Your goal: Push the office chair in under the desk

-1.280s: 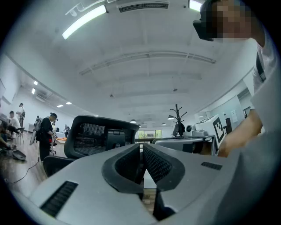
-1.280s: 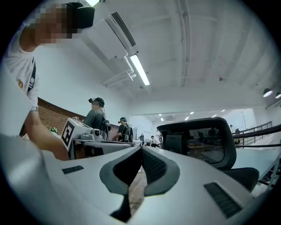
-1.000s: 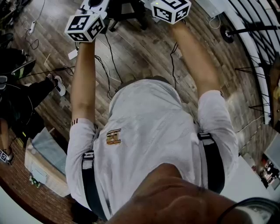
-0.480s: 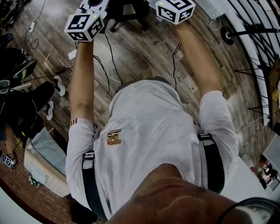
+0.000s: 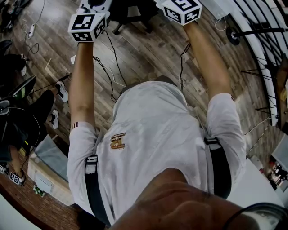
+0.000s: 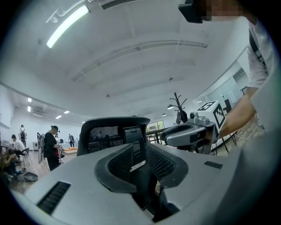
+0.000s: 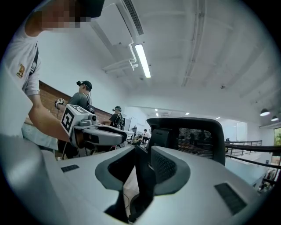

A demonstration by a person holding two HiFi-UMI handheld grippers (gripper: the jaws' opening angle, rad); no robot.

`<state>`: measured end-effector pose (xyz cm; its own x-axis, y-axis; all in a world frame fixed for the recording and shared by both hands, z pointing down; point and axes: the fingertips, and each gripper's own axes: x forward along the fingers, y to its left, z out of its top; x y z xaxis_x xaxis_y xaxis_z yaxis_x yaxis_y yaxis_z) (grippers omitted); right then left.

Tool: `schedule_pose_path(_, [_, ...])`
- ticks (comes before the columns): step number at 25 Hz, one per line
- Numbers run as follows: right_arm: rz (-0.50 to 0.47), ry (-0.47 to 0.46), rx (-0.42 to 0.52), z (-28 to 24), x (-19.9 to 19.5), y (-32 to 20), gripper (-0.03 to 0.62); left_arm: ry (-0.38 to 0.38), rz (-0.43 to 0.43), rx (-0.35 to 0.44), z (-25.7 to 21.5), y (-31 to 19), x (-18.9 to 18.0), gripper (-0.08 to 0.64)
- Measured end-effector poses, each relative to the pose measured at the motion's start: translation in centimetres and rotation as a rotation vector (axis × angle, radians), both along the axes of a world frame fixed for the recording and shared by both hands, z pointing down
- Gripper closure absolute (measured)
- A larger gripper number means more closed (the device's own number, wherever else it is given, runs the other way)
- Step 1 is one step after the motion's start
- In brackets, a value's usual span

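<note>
The black office chair's mesh back (image 6: 109, 136) rises just beyond my left gripper (image 6: 142, 169); a black upright part of it stands between the pads, with gaps at its sides. My right gripper (image 7: 142, 169) straddles another black upright of the same mesh back (image 7: 197, 136), and floor shows beside it. Both pairs of jaws have just been opening and stand slightly open. In the head view both arms reach forward. The left marker cube (image 5: 88, 24) and right marker cube (image 5: 182, 10) sit at the top edge, by the chair's base (image 5: 132, 11). Fingertips are cut off there.
Cables (image 5: 112, 58) trail over the wooden floor ahead of me. A seated person's legs and shoes (image 5: 56, 94) and a cardboard box (image 5: 45, 175) are at the left. A black railing (image 5: 265, 54) runs along the right. People (image 6: 52, 147) stand in the room behind the chair.
Both marker cubes have slid a little toward the top of the head view, the right one also rightward. The seated person's feet at the left have shifted.
</note>
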<state>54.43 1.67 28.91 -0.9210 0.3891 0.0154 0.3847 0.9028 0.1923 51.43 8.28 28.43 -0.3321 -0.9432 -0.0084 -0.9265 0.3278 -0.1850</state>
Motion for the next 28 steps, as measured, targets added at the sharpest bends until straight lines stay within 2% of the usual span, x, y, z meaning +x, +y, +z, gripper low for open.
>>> schedule_pose_path(1, [0.005,0.007,0.014,0.1,-0.2,0.0,0.479,-0.014,0.0,-0.01,0.1,0.0,-0.3,0.464])
schedule_pose_path(7, [0.072,0.037,0.109,1.0,-1.1,-0.5,0.402,-0.138,0.002,-0.128,1.3,0.5,-1.8,0.399])
schedule_pose_path(13, [0.145,0.072,0.213,2.1,-1.8,-1.0,0.379,-0.268,0.029,-0.255,3.0,1.1,-2.9,0.338])
schedule_pose_path(18, [0.184,0.114,0.288,3.2,-2.0,-1.1,0.365,-0.388,0.014,-0.367,4.1,1.8,-4.3,0.293])
schedule_pose_path(28, [0.264,0.181,0.628,5.8,-6.1,-4.3,0.345,-0.604,-0.012,-0.552,6.4,0.3,-8.4,0.25])
